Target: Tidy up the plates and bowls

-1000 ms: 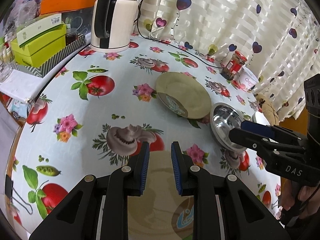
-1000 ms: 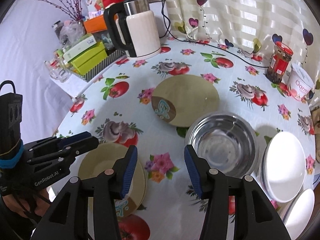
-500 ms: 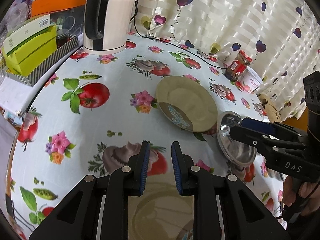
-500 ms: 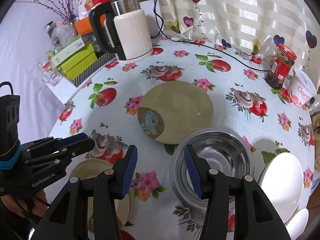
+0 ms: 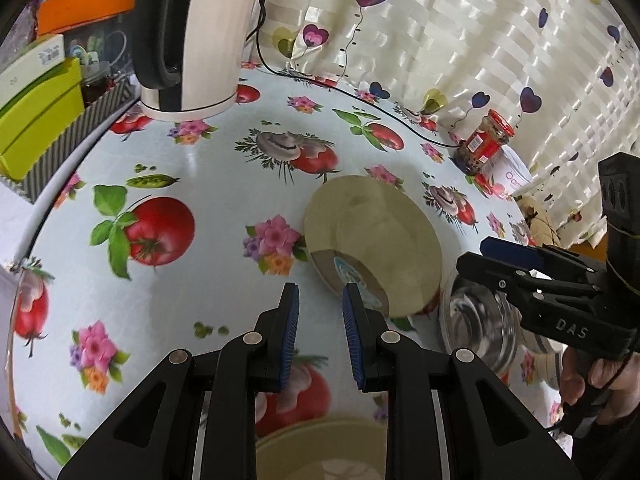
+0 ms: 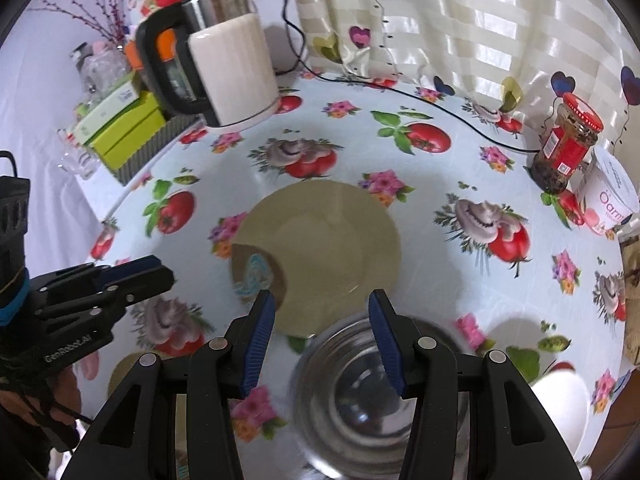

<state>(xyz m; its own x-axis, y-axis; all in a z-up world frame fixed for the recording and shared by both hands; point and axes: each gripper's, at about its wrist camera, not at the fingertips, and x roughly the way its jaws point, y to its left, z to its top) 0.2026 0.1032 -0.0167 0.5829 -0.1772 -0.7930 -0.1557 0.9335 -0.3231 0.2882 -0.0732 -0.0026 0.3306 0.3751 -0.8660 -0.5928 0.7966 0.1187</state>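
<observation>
Along the bench's [image 6: 440, 176] left edge sit stacked green boxes [image 6: 120, 128] in a striped tray, and beside them, at the far-left corner, a white electric kettle [image 6: 228, 72] with a black handle. Near the bench's near-left edge lies a tan plate [image 5: 340, 452], partly hidden under the left claw [image 5: 320, 312], which hangs above the flowered cloth with its blue pads narrowly apart and nothing between them. In the middle of the bench rests a second tan plate with a brown patch and blue motif [image 6: 316, 252]. Just nearer than it, its rim appearing to meet the plate's edge, stands a steel bowl [image 6: 360, 396]. The right claw [image 6: 322, 340] hovers over that bowl's far rim, its pads moderately wide and gripping nothing. Toward the near-right edge lies a white plate [image 6: 560, 392], only partly in view. At the far-right edge, before the heart-print curtain [image 6: 460, 20], stand a red-lidded jar [image 6: 568, 144] and a white tub [image 6: 612, 196], touching or nearly so.
</observation>
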